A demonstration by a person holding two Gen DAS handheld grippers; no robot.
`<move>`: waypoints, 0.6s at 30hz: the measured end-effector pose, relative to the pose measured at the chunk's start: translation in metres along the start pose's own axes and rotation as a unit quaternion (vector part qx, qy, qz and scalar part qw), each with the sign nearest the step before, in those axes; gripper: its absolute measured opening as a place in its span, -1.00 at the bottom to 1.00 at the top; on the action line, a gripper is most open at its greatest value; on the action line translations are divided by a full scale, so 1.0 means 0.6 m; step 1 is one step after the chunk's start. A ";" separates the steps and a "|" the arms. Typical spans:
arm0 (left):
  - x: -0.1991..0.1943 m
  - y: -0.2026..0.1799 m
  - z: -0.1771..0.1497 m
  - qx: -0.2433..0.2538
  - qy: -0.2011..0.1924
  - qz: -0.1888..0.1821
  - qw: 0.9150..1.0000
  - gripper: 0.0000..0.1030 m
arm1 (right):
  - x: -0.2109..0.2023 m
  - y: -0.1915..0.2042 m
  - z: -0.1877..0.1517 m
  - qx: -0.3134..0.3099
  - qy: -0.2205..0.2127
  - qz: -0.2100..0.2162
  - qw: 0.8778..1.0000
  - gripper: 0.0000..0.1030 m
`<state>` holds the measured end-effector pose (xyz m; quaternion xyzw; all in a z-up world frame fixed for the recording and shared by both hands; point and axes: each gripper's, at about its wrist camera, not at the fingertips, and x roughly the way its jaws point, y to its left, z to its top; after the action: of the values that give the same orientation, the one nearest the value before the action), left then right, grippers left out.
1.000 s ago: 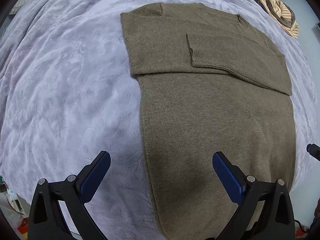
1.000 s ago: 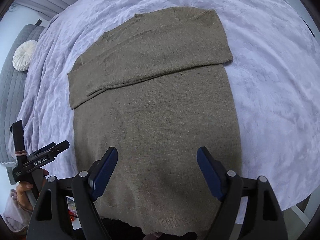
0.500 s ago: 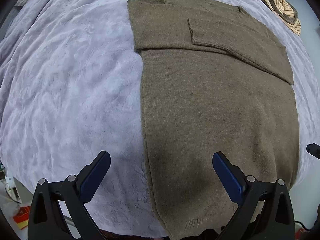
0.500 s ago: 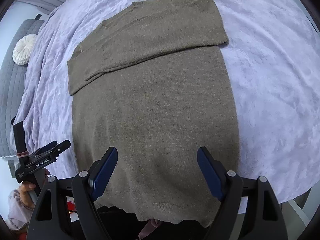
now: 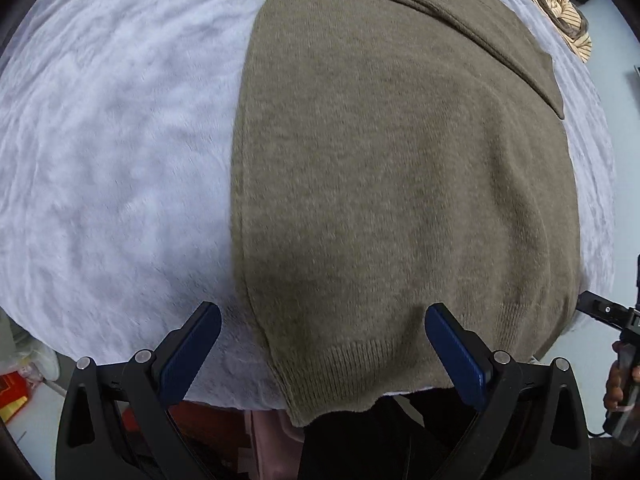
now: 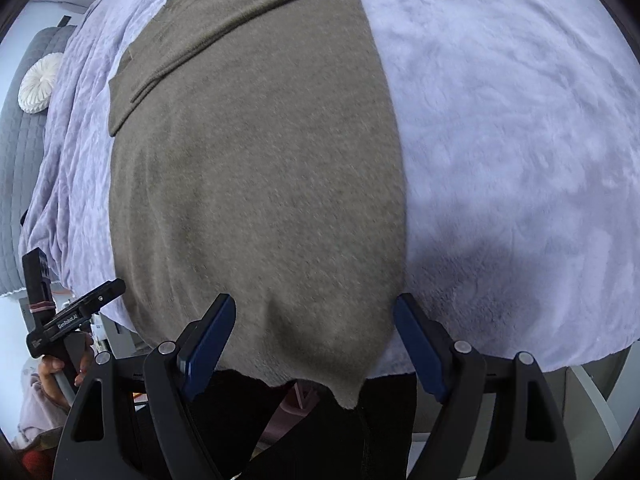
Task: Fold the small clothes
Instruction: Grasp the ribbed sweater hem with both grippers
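An olive-brown knit sweater (image 5: pixel 400 168) lies flat on a lilac plush bedspread (image 5: pixel 112 152), sleeves folded across its chest at the far end. Its ribbed hem (image 5: pixel 360 376) hangs over the bed's near edge. My left gripper (image 5: pixel 324 352) is open, its jaws straddling the hem's left corner, close above it. In the right wrist view the sweater (image 6: pixel 256 168) fills the middle, and my right gripper (image 6: pixel 316 344) is open, with its jaws over the hem's right corner (image 6: pixel 348 392). Neither gripper holds cloth.
A striped garment (image 5: pixel 568 12) lies at the bed's far right. A round white cushion (image 6: pixel 38 84) sits by the grey quilted headboard (image 6: pixel 16 168). The other hand-held gripper shows at the edge of each view, right one (image 5: pixel 616 320), left one (image 6: pixel 68 320).
Both grippers have come down and back toward the bed's near edge, so the sweater's hem now lies between their open jaws. The sweater has not moved.
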<state>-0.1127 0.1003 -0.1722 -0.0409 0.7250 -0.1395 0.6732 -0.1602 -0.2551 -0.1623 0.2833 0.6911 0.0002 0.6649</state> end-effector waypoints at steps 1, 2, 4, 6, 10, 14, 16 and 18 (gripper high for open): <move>0.005 0.002 -0.011 -0.003 0.005 -0.012 1.000 0.98 | 0.005 -0.009 -0.009 0.004 0.004 0.013 1.000 0.63; 0.009 0.002 -0.017 -0.005 0.007 -0.019 1.000 0.98 | 0.007 -0.015 -0.014 0.005 0.006 0.021 1.000 0.63; 0.017 -0.003 -0.025 -0.001 0.008 -0.029 1.000 0.98 | 0.014 -0.024 -0.024 0.005 0.010 0.042 0.999 0.63; 0.026 -0.008 -0.037 0.003 0.007 -0.027 1.000 0.98 | 0.022 -0.030 -0.029 0.001 0.012 0.059 0.998 0.63; 0.036 -0.020 -0.044 -0.013 0.001 -0.026 1.000 0.55 | 0.034 -0.035 -0.029 0.003 0.011 0.088 0.996 0.65; 0.026 -0.015 -0.045 -0.016 0.002 -0.057 0.998 -0.76 | 0.045 -0.044 -0.034 0.029 0.023 0.105 0.994 -0.08; 0.009 -0.016 -0.045 -0.008 -0.002 -0.077 0.997 -0.78 | 0.042 -0.044 -0.043 0.032 0.029 0.115 0.992 -0.81; -0.015 -0.017 -0.042 -0.001 -0.010 -0.092 0.996 -0.78 | 0.023 -0.043 -0.046 0.040 0.014 0.160 0.986 -0.82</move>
<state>-0.1381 0.0967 -0.1594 -0.1095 0.7117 -0.2002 0.6644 -0.1953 -0.2612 -0.1813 0.4165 0.6459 0.0827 0.6345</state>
